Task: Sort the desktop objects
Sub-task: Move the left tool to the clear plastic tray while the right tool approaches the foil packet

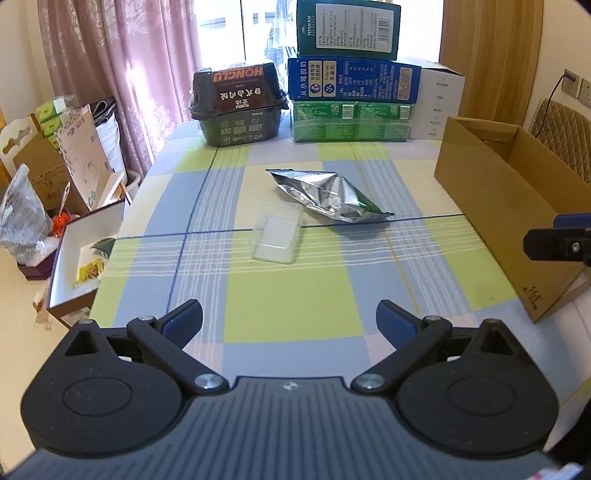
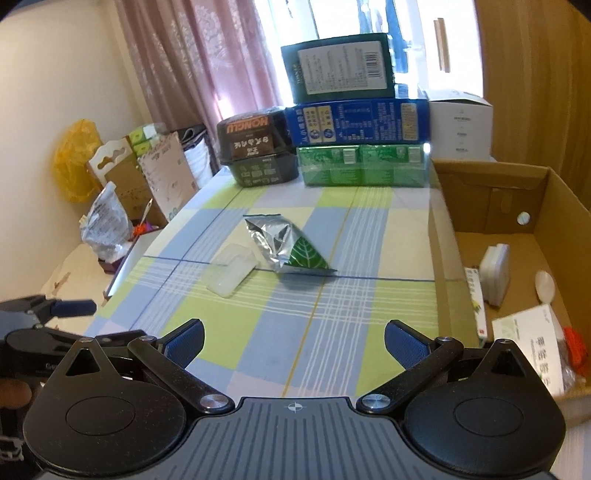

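Evidently both are poised to pick: the left hand-held gripper [image 1: 289, 323] and right hand-held gripper [image 2: 294, 341] hang wide open and empty, with the pouch [image 1: 328, 197] and tray [image 1: 276, 232] ahead, the box [image 2: 517, 266] beside the right.

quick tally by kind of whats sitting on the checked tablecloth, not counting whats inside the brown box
foil pouch: 1
clear plastic tray: 1
open cardboard box: 1
black meal tub: 1
stacked cartons at the back: 4 (dark green, blue, light green, white)
total: 8
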A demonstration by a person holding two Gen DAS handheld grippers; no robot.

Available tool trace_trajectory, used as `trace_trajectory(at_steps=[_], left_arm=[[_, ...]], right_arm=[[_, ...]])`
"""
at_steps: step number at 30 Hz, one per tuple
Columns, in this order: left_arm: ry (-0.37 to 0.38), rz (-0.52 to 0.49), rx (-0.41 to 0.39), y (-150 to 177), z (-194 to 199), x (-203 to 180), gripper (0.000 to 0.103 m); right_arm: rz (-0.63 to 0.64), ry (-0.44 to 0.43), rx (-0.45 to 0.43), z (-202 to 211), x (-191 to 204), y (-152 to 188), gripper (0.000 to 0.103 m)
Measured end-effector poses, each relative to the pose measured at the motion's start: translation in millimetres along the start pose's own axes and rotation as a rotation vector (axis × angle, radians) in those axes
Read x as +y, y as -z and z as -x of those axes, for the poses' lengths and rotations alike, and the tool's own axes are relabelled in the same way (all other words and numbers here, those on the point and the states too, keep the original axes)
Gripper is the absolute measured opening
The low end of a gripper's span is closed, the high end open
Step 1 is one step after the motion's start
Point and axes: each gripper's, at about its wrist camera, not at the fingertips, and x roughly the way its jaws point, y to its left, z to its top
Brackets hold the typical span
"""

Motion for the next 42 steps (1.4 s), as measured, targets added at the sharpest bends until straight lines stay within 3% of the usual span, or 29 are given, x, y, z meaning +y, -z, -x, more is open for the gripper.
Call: trace_trajectory(at_steps=[9, 19, 30, 38, 42], left_arm=[[-0.018, -0.005, 0.02, -17.3, -43.5, 21.9, 0.099], [0.053, -0.003, 0.016, -34.1, -107.2, 33.2, 0.099], [0.044, -0.047, 0.047, -57.1, -160.4, 34.2, 0.098], [0.08, -0.074, 0.069, -73.7, -189.0, 34.3, 0.089], [0.106, -0.071, 0.089, -74.4, -203.8, 33.9, 0.073]], right_arm=[[0.123, -0.003, 0.043, -42.2, 11.1, -15.1, 0.101], [0.221, 0.005, 0.117, -116.3, 4.8, -51.2, 0.101], [0.33, 0.006, 0.22, -187.0, -7.0, -75.6, 0.099], [0.37, -0.018, 0.242, -215.7, -6.9, -80.6, 0.092], [0.385, -0.019, 0.249, -224.6, -5.9, -84.0, 0.092]])
